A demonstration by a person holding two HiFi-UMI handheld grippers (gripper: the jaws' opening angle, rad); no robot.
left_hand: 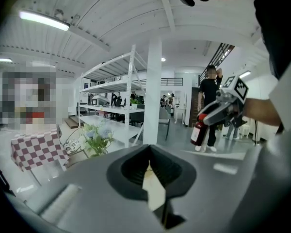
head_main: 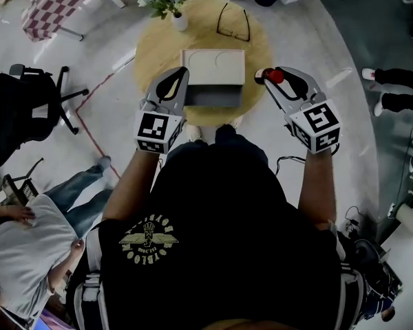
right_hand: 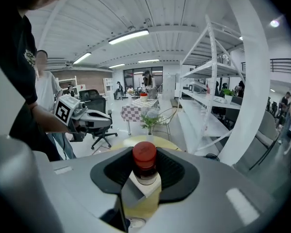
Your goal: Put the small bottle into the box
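Round yellow wooden tabletop on a grey workshop floor, seen from above the person's shoulders. On it sit a white vase of flowers, a pair of dark-framed spectacles and, at the near edge, a cream rectangular box.

The left gripper is at the box's left side. Its fingers are pressed together on a thin cream edge, which looks to be the box's lid. A dark grey opening shows beneath that lid at the front.

The right gripper hovers just right of the box, near it but apart from it. Its fingers are spread fairly wide and clamp the small bottle, dark glass with a red cap and white label. The bottle is upright, gripped around the body below the cap, and is not yet in the box.

To do this step well, the lid should be held steady and high enough. The bottle should be carried across to the opening, kept upright, and lowered until it rests before the fingers let go.
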